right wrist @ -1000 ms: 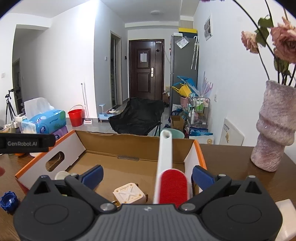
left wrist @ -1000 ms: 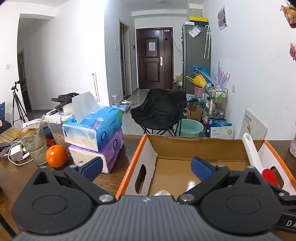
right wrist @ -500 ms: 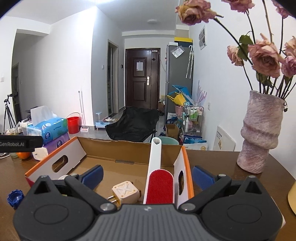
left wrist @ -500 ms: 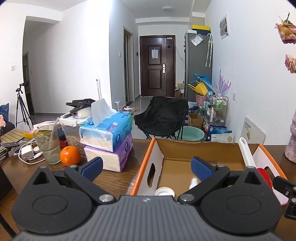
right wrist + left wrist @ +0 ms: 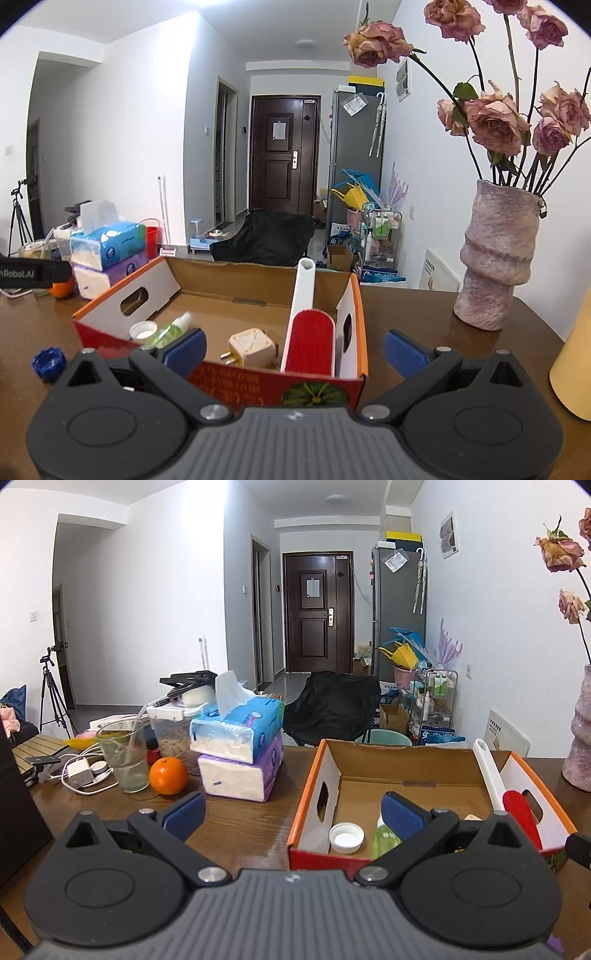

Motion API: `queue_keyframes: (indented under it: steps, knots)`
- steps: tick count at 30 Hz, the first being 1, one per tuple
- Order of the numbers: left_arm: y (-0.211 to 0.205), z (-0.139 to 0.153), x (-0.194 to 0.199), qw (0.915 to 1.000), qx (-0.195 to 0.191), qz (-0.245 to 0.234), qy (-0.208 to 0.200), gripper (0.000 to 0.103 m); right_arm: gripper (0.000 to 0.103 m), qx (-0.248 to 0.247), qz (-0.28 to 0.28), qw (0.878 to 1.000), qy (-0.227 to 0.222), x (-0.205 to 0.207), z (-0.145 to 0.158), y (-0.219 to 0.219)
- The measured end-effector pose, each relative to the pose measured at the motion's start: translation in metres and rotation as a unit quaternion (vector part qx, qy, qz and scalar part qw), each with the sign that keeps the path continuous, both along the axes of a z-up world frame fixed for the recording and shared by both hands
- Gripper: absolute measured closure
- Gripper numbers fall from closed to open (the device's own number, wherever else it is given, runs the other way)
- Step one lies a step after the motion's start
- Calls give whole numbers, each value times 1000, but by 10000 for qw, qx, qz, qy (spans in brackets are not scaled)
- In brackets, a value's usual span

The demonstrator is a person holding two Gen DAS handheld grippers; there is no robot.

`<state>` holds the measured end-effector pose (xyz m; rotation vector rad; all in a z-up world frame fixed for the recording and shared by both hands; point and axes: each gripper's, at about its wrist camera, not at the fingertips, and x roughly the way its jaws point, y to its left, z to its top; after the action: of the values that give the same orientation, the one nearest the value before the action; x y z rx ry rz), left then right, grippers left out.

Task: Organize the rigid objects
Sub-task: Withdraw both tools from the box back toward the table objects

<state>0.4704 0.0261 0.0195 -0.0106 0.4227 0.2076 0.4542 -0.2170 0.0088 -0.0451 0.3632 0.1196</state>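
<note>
Pulling back: both grippers now sit farther from the cardboard box than 1 second ago, with its near red wall and the whole interior visible where only the inside showed before.
Left gripper: jaws wide apart, empty, hanging over the box's left wall and the brown surface.
Right gripper: jaws wide apart, empty, facing the box's near wall.
Lint brush: propped against the right wall of the box, white handle poking up past the rim, red pad down; released, no longer between the right jaws.
Other box contents: white bottle cap and green spray bottle lying near the left wall, beige plug adapter just beside the brush.
Left out: blue bottle cap on the surface, just outside the box's left corner.
Bystanders: tissue packs, orange, drinking glass and vase of dried roses, all well apart from the box.
Meaning for task: brush placement looks finished; likely next candidate is the blue cap, closest to the left gripper's side.
</note>
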Motion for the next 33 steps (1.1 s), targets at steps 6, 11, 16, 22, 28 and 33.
queue_keyframes:
  steps: [6,11,16,22,28,33]
  knots:
    - [3,-1,-25,10000,27,3,45,0,0,-54,28,10000,31,-25,-3,1]
    - [6,1,-45,10000,13,15,52,0,0,-78,56,10000,21,-47,-5,1]
    - [8,-1,-67,10000,17,-7,69,0,0,-182,16,9998,27,-68,-11,2]
    - [10,-9,-89,9999,-54,-61,141,0,0,-333,-19,9994,64,-93,-20,5]
    - [8,-16,-107,9997,-97,-104,188,0,0,-392,-64,9991,166,-112,-31,3]
    - [8,-24,-119,9995,-151,-126,261,0,0,-396,-155,9987,263,-125,-41,1]
